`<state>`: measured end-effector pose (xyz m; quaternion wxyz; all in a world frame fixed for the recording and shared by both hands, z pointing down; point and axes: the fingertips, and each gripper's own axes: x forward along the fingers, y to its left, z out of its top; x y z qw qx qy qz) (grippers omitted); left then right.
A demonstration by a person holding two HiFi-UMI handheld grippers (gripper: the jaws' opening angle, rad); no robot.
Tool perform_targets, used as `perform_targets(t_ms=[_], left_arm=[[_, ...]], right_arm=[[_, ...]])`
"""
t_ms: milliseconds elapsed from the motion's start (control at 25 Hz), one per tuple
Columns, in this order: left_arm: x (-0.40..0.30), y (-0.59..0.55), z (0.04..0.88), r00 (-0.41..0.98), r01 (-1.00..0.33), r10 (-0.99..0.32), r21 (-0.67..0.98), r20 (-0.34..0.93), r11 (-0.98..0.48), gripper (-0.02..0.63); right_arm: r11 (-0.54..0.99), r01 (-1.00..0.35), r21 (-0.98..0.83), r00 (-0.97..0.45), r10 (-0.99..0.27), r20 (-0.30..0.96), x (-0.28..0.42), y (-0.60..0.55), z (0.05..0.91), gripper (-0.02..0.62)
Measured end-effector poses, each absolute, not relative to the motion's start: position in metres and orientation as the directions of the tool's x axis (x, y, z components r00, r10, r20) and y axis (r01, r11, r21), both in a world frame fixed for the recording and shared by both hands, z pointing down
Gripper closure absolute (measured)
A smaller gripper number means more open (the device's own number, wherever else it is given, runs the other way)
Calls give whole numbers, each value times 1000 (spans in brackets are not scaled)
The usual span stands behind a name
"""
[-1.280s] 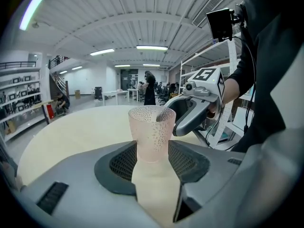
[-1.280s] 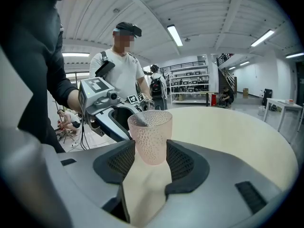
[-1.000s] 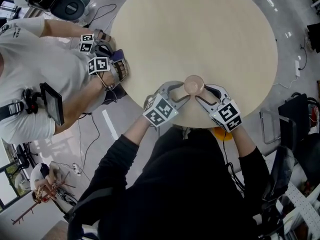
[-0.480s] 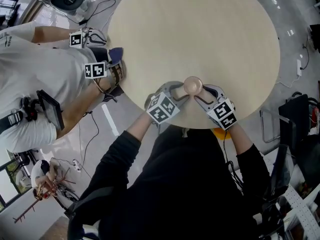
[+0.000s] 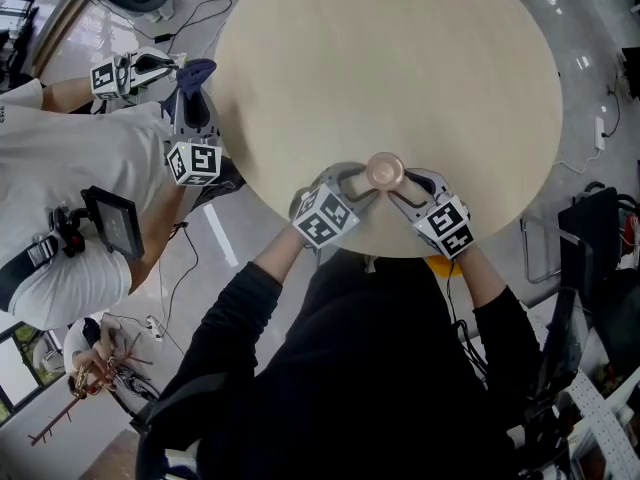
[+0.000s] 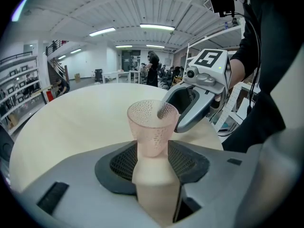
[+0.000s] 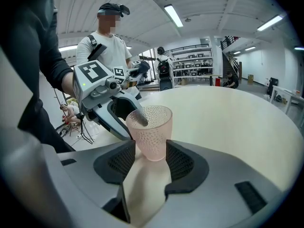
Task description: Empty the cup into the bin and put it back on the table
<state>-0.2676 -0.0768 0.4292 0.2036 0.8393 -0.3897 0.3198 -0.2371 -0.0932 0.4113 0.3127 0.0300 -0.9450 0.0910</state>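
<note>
A pink dimpled cup (image 5: 385, 171) stands upright near the front edge of the round pale table (image 5: 400, 58). My left gripper (image 5: 365, 183) reaches it from the left and my right gripper (image 5: 405, 183) from the right, so they face each other across it. In the left gripper view the cup (image 6: 152, 125) sits between the dark meshed pads, which touch its narrow lower part. The right gripper view shows the cup (image 7: 152, 132) filling the gap between the pads in the same way. Nothing shows inside the cup.
Another person in a white shirt (image 5: 70, 168) stands at the table's left edge holding two more grippers (image 5: 192, 163). Cables lie on the floor at the left. A dark chair (image 5: 590, 238) is at the right, and something yellow (image 5: 440, 266) shows below the table's front edge.
Both my grippers and the cup sank slightly toward the table, then stayed still. The other person's grippers moved up and to the left, away from the table edge.
</note>
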Motion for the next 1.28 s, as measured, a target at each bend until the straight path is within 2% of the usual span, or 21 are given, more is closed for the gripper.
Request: perform_targets(t_ms=[640, 840, 1080, 1280], left_arm=[[-259, -78, 434, 475, -805, -539, 96, 696, -585, 393], [-263, -73, 433, 469, -815, -545, 104, 694, -569, 393], [-266, -61, 429, 484, -831, -556, 157, 675, -533, 394], [-264, -49, 401, 517, -842, -601, 234, 610, -487, 441]], right_arm=[[980, -145, -137, -799, -34, 600, -224, -95, 417, 420], [973, -185, -138, -795, -66, 603, -220, -95, 415, 451], [968, -211, -136, -802, -92, 591, -212, -92, 409, 468], [959, -245, -141, -815, -125, 566, -203, -90, 395, 517]])
